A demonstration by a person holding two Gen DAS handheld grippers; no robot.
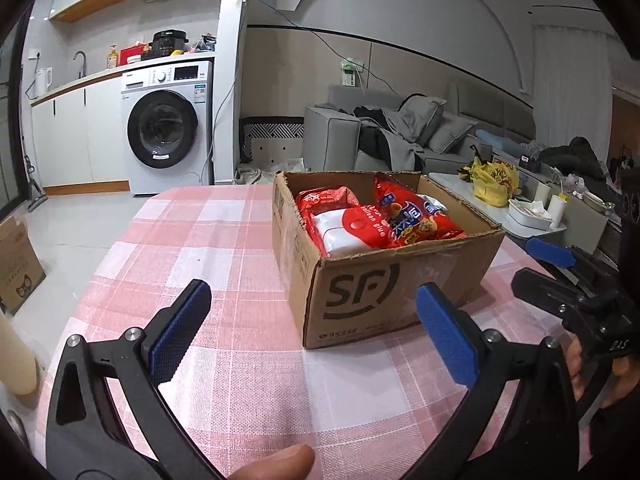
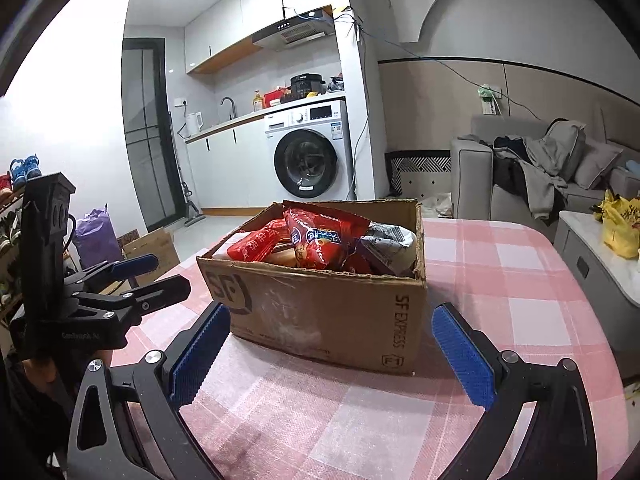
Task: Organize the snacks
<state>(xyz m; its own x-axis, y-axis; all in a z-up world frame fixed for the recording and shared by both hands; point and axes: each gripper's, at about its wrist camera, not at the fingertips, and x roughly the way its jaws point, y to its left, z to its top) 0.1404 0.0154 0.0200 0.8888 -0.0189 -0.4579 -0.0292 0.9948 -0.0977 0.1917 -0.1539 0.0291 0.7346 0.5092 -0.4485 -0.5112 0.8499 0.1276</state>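
Note:
A brown cardboard box (image 1: 396, 280) (image 2: 320, 312) marked SF stands on the pink checked tablecloth (image 1: 200, 240) (image 2: 500, 280). Red snack bags (image 1: 416, 216) (image 2: 320, 236) and a red-and-white pack (image 1: 352, 232) fill it, with a grey-white bag (image 2: 390, 240) on the right side. My left gripper (image 1: 314, 304) is open, near the box's front left corner, with nothing between its blue pads. My right gripper (image 2: 332, 328) is open too, its pads spread wide in front of the box's long side, holding nothing. Each gripper shows at the edge of the other's view.
A low white side table (image 1: 532, 216) with a yellow bag (image 1: 494, 180) (image 2: 620, 224) stands right of the table. Another cardboard box (image 1: 18, 264) (image 2: 150, 250) sits on the floor to the left. A washing machine (image 1: 166, 128), kitchen counter and grey sofa (image 1: 400, 132) lie beyond.

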